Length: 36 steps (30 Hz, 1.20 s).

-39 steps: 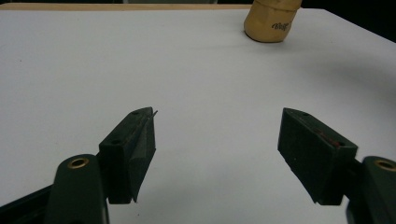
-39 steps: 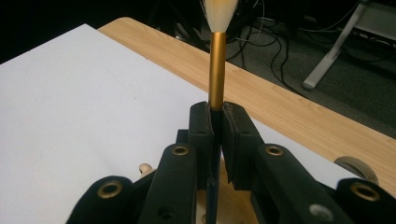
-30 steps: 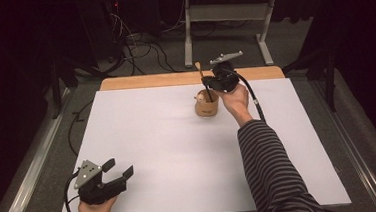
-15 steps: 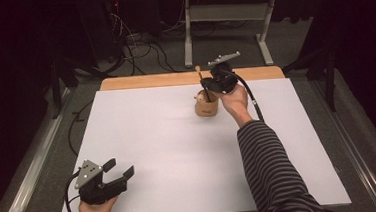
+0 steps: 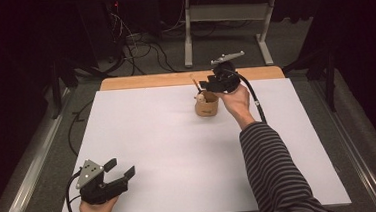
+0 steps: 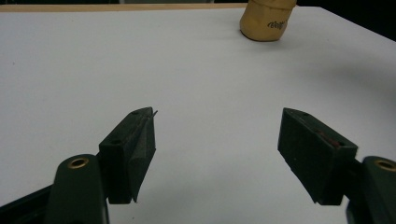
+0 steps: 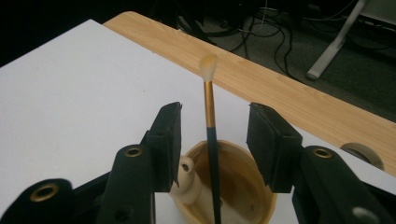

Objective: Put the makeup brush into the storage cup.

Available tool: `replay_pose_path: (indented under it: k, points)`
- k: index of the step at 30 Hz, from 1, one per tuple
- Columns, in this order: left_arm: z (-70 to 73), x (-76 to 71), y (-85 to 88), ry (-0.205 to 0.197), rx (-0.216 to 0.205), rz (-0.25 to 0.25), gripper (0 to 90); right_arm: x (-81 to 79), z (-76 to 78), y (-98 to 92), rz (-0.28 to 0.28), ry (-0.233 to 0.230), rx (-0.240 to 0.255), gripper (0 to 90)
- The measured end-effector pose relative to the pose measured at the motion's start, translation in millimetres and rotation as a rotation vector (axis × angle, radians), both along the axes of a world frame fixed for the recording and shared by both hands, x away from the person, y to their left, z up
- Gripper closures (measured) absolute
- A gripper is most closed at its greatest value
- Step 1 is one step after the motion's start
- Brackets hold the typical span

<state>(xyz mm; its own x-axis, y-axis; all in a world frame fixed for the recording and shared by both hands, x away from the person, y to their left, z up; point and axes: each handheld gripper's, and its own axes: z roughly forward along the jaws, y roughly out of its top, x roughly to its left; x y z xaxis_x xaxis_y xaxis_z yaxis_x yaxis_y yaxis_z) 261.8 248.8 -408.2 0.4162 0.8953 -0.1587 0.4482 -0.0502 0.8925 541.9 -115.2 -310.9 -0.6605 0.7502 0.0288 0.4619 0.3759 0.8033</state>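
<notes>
cup [image 5: 206, 105]: tan round holder, upright on the white worktop [image 5: 169, 152], near its far edge, close to the wood strip [image 5: 149, 81].
brush [image 7: 208, 116]: stands upright in the cup, handle down, pale bristle tip up, leaning on the cup's inner wall.
other item in cup [image 7: 187, 179]: small cream piece, beside the brush; can't tell what it is.
right gripper [image 7: 212, 128]: just above the cup, jaws either side of the brush shaft, pads clear of it. Jaws have just been opening; brush between them, not pinched.
left gripper [image 6: 217, 135]: well apart from the cup, at the worktop's near left corner, jaws wide apart, nothing between them.
</notes>
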Motion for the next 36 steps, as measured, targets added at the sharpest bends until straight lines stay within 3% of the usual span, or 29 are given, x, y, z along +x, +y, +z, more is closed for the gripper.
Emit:
replay_pose_path:
  k: [23,36]
  points:
    - [-0.9,2.0,-3.3,0.007,0.009,-0.009,28.4,-19.2,8.6,-1.8,0.024,-0.002,0.016,50.9]
    - [-0.8,5.1,-5.2,0.007,0.012,-0.022,28.4,-31.1,15.1,1.5,0.058,-0.018,-0.009,50.7]
